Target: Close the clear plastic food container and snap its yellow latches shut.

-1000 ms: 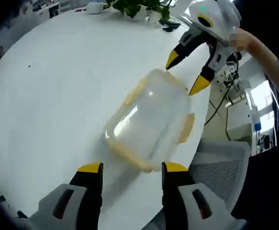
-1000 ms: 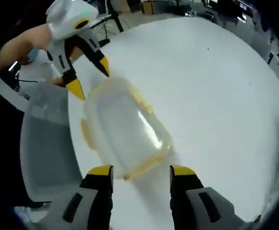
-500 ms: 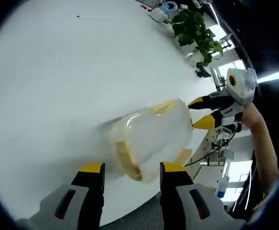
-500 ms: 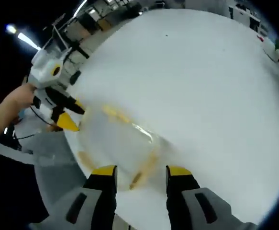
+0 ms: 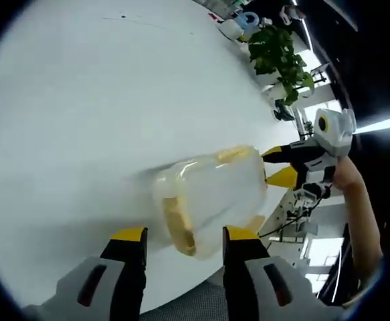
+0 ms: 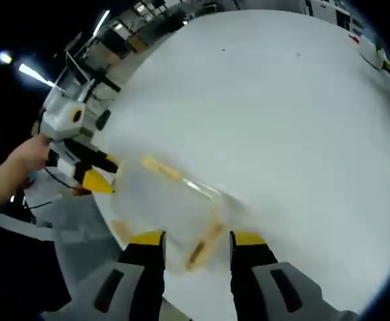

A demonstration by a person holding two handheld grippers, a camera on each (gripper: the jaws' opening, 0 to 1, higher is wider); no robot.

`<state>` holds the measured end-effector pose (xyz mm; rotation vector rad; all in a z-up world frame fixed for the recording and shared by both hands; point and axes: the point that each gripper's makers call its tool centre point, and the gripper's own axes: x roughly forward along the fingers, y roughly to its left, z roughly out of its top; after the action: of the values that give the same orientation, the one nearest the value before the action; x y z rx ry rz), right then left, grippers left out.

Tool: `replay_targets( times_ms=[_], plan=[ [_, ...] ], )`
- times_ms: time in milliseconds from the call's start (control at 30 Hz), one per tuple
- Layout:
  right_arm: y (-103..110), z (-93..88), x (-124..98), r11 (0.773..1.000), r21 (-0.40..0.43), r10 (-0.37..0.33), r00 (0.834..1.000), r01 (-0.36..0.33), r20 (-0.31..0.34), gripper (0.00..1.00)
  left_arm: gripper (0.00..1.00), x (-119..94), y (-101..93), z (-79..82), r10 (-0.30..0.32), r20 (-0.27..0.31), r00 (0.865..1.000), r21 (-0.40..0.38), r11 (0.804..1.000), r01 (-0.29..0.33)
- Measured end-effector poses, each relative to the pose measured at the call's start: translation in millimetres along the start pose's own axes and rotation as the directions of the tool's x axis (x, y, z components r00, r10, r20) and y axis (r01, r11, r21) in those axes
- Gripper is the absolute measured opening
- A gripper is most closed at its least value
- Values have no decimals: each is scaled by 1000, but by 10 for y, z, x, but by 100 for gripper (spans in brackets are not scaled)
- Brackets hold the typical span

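Fingers of both grippers spread, straddling the container's ends.
Left gripper (image 5: pixel 179 235) and right gripper (image 6: pixel 189 235) flank the clear container (image 5: pixel 211 196) near the desk (image 5: pixel 81 114) edge; probably light, slippery plastic; press on yellow latches (image 5: pixel 179 226).

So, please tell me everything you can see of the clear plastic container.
The container is a clear, rounded rectangular plastic box with yellow latches on its sides. Its lid seems to be on. It lies on the white table near the edge, between both grippers: the left gripper at one end, the right gripper at the other. Whether the latches are snapped is unclear.
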<state>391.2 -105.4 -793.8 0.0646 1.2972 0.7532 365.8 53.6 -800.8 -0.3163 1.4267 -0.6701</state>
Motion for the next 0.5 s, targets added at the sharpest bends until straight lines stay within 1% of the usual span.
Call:
replay_targets(
  times_ms=[100, 167, 200, 233, 333, 367, 400, 433, 467, 500],
  plan=[
    [-10, -30, 30, 1000, -1, -6, 1000, 6, -8, 36, 40, 28, 34, -1, 11, -12, 1000, 8, 1000, -11],
    [-59, -70, 67, 1000, 0, -16, 1000, 16, -25, 34, 39, 52, 52, 5, 15, -15, 1000, 10, 1000, -15],
    [-54, -92, 76, 1000, 11, -11, 999, 12, -34, 32, 39, 63, 49, -3, 14, -19, 1000, 14, 1000, -14],
    [25, -79, 87, 998, 62, 33, 999, -31, -22, 29, 40, 71, 31, -15, 10, -19, 1000, 12, 1000, -10],
    [-10, -50, 102, 998, 55, 25, 1000, -25, -10, 29, 39, 95, -5, -19, 1, -18, 1000, 6, 1000, -1],
    [-13, -50, 105, 998, 55, 26, 1000, -25, -11, 29, 38, 102, -13, -13, -5, -20, 1000, 2, 1000, 5],
    [3, -57, 99, 998, 55, 26, 1000, -25, -14, 29, 35, 113, -54, -15, -24, -22, 999, -11, 1000, 24],
    [10, -57, 99, 999, 50, 24, 1000, -23, -20, 29, 33, 124, -75, -11, -35, -21, 999, -7, 999, 35],
    [13, -54, 100, 999, 45, 22, 999, -20, -24, 29, 33, 136, -74, -9, -22, -25, 999, -1, 1000, 22],
    [13, -51, 105, 999, 42, 18, 999, -17, -30, 29, 33, 145, -72, 6, -27, -27, 999, 12, 1000, 27]
  ],
)
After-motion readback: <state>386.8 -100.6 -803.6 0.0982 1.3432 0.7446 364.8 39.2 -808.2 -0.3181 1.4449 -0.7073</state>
